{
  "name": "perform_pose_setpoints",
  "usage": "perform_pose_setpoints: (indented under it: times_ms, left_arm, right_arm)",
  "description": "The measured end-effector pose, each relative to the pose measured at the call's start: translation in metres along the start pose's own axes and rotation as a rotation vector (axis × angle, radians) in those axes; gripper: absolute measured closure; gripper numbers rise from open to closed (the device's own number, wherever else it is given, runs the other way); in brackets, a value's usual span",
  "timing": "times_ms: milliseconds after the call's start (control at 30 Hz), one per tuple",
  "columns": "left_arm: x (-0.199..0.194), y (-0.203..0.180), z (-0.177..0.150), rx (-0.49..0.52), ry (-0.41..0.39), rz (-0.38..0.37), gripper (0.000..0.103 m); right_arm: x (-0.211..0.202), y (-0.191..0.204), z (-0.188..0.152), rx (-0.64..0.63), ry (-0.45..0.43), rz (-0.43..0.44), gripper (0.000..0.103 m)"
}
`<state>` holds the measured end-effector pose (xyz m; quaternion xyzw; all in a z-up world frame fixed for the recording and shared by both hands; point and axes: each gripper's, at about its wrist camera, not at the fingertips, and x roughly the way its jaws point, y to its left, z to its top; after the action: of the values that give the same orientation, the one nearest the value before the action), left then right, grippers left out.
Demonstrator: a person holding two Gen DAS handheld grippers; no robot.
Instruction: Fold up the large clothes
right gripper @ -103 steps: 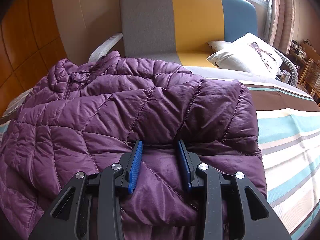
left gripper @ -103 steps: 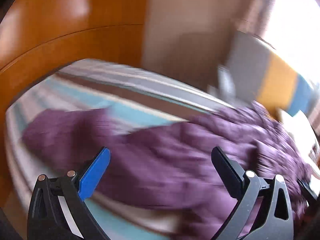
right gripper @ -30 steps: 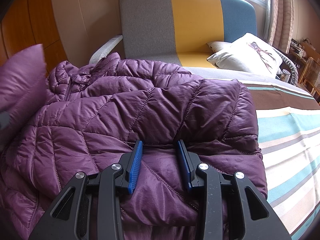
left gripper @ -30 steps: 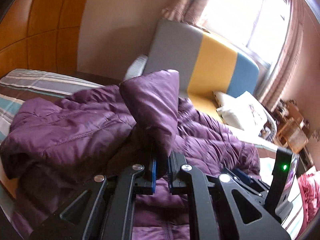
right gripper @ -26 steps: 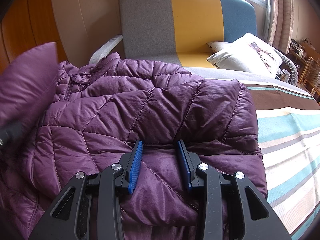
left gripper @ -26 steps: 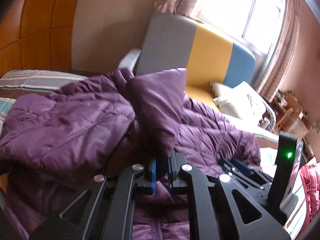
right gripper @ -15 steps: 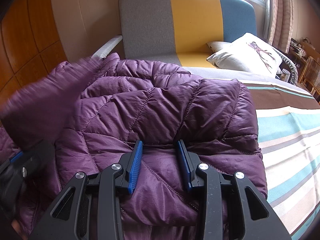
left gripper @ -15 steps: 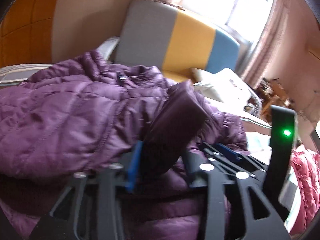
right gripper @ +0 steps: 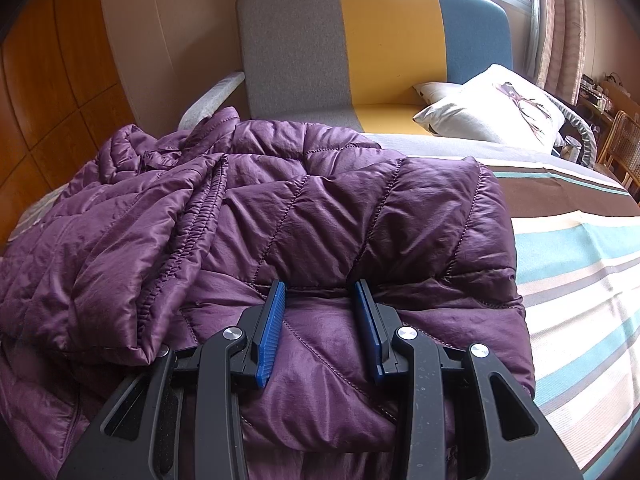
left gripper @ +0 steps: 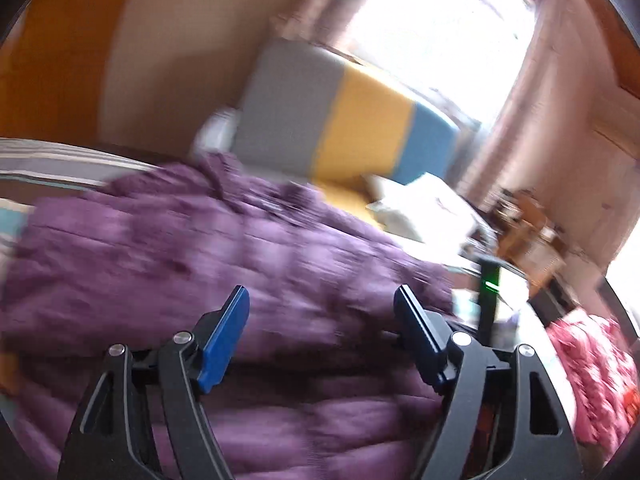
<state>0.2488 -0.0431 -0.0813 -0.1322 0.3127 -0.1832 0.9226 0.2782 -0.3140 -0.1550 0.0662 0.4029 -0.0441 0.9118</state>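
One purple jacket [right gripper: 304, 216] on the bed [right gripper: 576, 264]; left gripper [left gripper: 322, 300] just opened wide, empty; right gripper [right gripper: 320, 292] pinches a jacket fold.

Bed with striped cover [right gripper: 580, 264]: purple quilted jacket [right gripper: 320, 216] lies folded across it, reaching the left edge; right side bare.

No readable text, labels, brands or numbers in either wrist view. Left view was too motion-blurred to resolve anything. Print on the white pillow [right gripper: 496, 108] was a drawn motif, not lettering.
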Motion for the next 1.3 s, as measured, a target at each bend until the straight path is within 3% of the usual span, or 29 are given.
perform_pose_setpoints:
  times_ms: [67,167,233,333,433,533,667,733,867,1000,1133,1233,1300]
  left_arm:
    - [-0.006,0.023,0.007,-0.028,-0.011,0.094,0.029]
    - [-0.011,0.077,0.016,-0.125,-0.003,0.315,0.030]
    - [-0.013,0.105,0.018,-0.183,-0.004,0.400,0.033]
    - [-0.002,0.127,0.019,-0.219,0.032,0.379,0.037]
    - [0.028,0.115,0.017,-0.094,0.112,0.376,0.038]
    - [0.044,0.103,0.014,-0.007,0.146,0.365,0.038]
    - [0.041,0.104,0.013,-0.008,0.139,0.354,0.036]
    - [0.041,0.108,0.013,-0.019,0.136,0.347,0.036]
    - [0.043,0.104,0.010,-0.008,0.140,0.356,0.034]
    - [0.044,0.108,0.010,-0.017,0.142,0.342,0.031]
    - [0.041,0.107,0.011,-0.020,0.136,0.326,0.029]
    - [0.032,0.096,0.014,0.007,0.089,0.352,0.029]
    - [0.029,0.087,0.018,0.013,0.069,0.324,0.027]
  right_arm:
    - [0.000,-0.001,0.001,0.002,-0.005,0.001,0.067]
    - [-0.004,-0.001,-0.001,0.012,-0.017,-0.005,0.067]
    - [-0.007,-0.004,-0.002,0.029,-0.029,-0.004,0.067]
    - [-0.009,-0.009,-0.002,0.051,-0.033,-0.001,0.067]
    - [-0.018,-0.008,0.000,0.052,-0.049,-0.046,0.067]
    - [-0.044,-0.007,0.005,0.067,-0.128,-0.071,0.067]
    - [-0.076,0.022,0.026,0.007,-0.248,-0.007,0.067]
    - [-0.071,0.044,0.039,-0.057,-0.221,0.042,0.067]
    - [-0.025,0.091,0.053,-0.186,-0.047,0.037,0.067]
    - [0.000,0.085,0.039,-0.170,0.040,-0.030,0.067]
    - [0.005,0.061,0.012,-0.109,0.038,-0.034,0.067]
    - [0.006,0.052,0.007,-0.059,0.029,-0.006,0.067]
    - [0.006,0.052,0.006,-0.066,0.026,-0.011,0.067]
